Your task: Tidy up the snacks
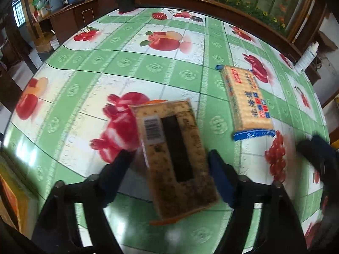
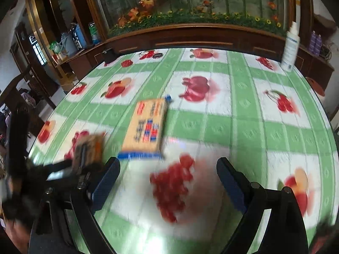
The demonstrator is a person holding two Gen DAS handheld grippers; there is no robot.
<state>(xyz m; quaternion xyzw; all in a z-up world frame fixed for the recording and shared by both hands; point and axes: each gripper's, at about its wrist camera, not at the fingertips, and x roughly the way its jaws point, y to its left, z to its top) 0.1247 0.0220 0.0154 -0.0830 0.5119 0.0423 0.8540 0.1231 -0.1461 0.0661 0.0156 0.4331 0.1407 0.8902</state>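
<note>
The blue-ended cracker packet (image 2: 146,124) lies ahead-left of the right gripper (image 2: 168,171) (jaws wide, empty), long axis pointing away; the left gripper (image 1: 169,158) brackets the orange-ended packet (image 1: 175,158), contact unclear.

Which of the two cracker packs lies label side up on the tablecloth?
The blue-ended cracker pack, printed label facing up, lying free. The orange-ended pack shows its barcode side and sits between the left tongs.

Daylight is bright and glares white off my tablecloth (image 2: 211,127), fisheye bends every edge dark, and my right view smears with motion blur.
</note>
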